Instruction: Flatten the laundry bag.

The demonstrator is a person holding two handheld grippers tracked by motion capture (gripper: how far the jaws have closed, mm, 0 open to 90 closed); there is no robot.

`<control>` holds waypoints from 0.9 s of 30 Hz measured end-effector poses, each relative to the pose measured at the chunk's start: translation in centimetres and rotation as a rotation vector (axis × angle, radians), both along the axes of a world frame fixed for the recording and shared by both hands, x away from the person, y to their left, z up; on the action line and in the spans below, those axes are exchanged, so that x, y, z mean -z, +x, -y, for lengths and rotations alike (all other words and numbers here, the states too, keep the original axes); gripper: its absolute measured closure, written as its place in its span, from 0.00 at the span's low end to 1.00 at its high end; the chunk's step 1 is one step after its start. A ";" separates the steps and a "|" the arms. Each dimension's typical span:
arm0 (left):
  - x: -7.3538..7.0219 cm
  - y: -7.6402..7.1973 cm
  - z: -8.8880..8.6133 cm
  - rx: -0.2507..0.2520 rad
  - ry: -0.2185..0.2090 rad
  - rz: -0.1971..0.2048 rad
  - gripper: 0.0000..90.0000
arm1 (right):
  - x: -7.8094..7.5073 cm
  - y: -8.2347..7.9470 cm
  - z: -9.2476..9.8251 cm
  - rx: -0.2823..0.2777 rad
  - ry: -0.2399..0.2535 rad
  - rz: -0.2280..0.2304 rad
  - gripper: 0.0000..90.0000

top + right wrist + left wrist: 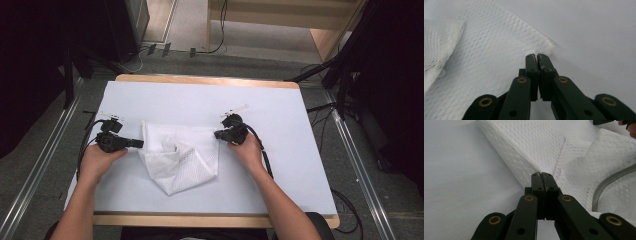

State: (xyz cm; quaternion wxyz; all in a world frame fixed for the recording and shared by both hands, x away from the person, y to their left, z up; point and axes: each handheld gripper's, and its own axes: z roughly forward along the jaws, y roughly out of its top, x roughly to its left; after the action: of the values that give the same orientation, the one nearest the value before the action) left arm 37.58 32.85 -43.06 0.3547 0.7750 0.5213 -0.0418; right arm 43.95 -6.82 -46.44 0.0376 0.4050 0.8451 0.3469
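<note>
Two grippers, both with jaws pressed together. Left gripper (134,143) sits at the left edge of the white cloth (180,157); right gripper (220,134) sits at its upper right corner. In the left gripper view the tips (541,176) meet right at a folded edge of the cloth (584,167). In the right gripper view the tips (536,58) close just by the corner of the cloth (499,50). Can't tell from either view whether fabric is actually pinched between the pads or the tips just touch it.

Cloth lies mid-table on the white table cover (280,115), between the two hands, loosely bunched: top edge roughly straight, lower part folded to a point toward the person, one flap turned over near the middle.

Handling, my read: very light, fully limp, no stiffness to push against. Mesh knit with small raised dots or holes, matte, so decent friction on the pads; low slip risk once pinched. Not fragile, though the mesh could snag on jaw edges. Thin, so a single layer needs jaws fully closed.

Where to grab: corners and hemmed edges. The right corner is flat, exposed, easy. The left side is a doubled fold; risk of taking two layers. A grey band (609,182) curves across the cloth near the left jaws; can't tell what it is.

Table cover is smooth, plain white; wooden table edge (200,79) shows at the far side.
</note>
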 end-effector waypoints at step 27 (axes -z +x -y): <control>0.3 3.7 2.9 0.000 -0.074 0.078 1.00 | -2.9 2.3 6.8 0.122 0.030 0.059 1.00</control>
State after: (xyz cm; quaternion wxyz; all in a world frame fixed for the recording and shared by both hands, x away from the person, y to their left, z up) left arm 41.24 29.94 -43.36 0.4032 0.7625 0.5051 -0.0306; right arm 46.22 -13.64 -43.55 0.0776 0.4458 0.8121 0.3684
